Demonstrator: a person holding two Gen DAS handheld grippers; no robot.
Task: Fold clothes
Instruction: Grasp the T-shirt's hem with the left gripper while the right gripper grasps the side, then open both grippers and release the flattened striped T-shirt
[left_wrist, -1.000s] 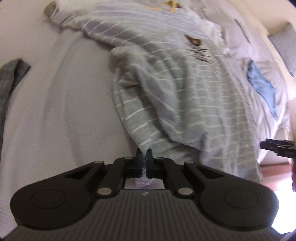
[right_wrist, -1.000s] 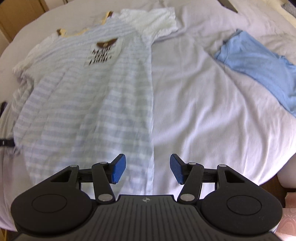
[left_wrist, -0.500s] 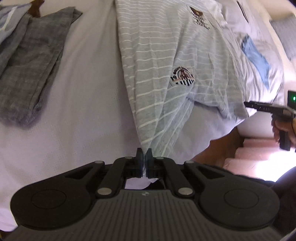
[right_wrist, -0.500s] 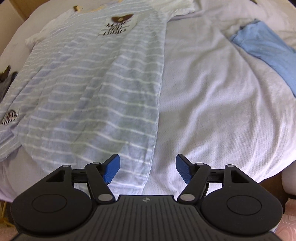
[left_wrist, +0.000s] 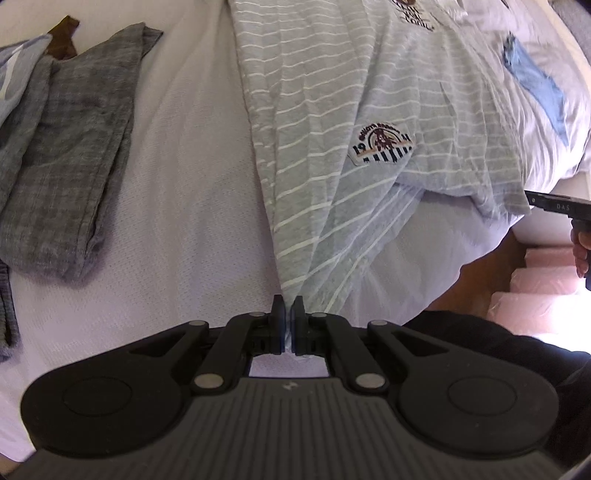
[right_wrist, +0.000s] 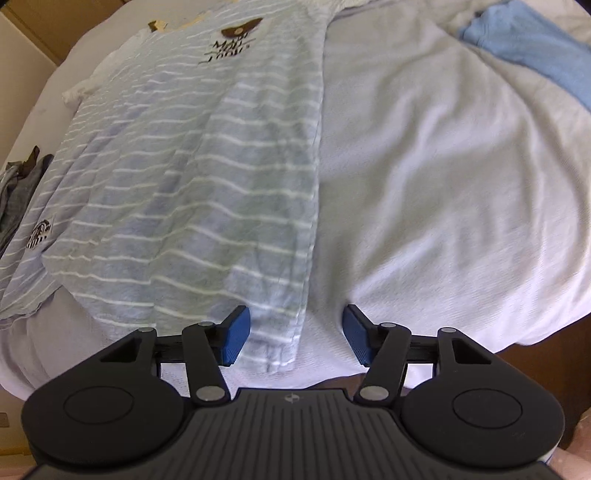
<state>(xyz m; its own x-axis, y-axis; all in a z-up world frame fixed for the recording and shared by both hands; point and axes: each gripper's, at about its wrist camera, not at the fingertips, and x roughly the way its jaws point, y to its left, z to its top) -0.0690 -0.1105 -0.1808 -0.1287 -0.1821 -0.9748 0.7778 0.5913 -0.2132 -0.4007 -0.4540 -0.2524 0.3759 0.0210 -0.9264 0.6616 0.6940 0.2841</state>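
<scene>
My left gripper (left_wrist: 287, 309) has its jaws pressed together on the bottom corner of the striped T-shirt (left_wrist: 332, 122), and the cloth runs from this pinch upward in tight folds. The shirt is grey-blue with thin white stripes. It lies on the white bed sheet (left_wrist: 192, 192), front side up, with a dark printed logo near the chest. A small round patch (left_wrist: 382, 142) with dark figures shows on the part near the hem, which is folded over. On the left of the shirt, apart from it, I see a grey folded garment (left_wrist: 62, 155) on the sheet. Far on the right, a light blue garment (left_wrist: 535, 77) lies on the same bed. At the right edge of the left view my other hand (left_wrist: 580, 243) appears with part of the black tool.

My right gripper (right_wrist: 295, 334) has its jaws spread, and they have just been closing a little. The other bottom corner of the shirt lies between the blue pads (right_wrist: 236, 338), nearer to the left pad, but the pads do not press it. This corner rests flat on the sheet near the edge of the bed. The right side seam of the shirt runs straight up from this corner.
</scene>
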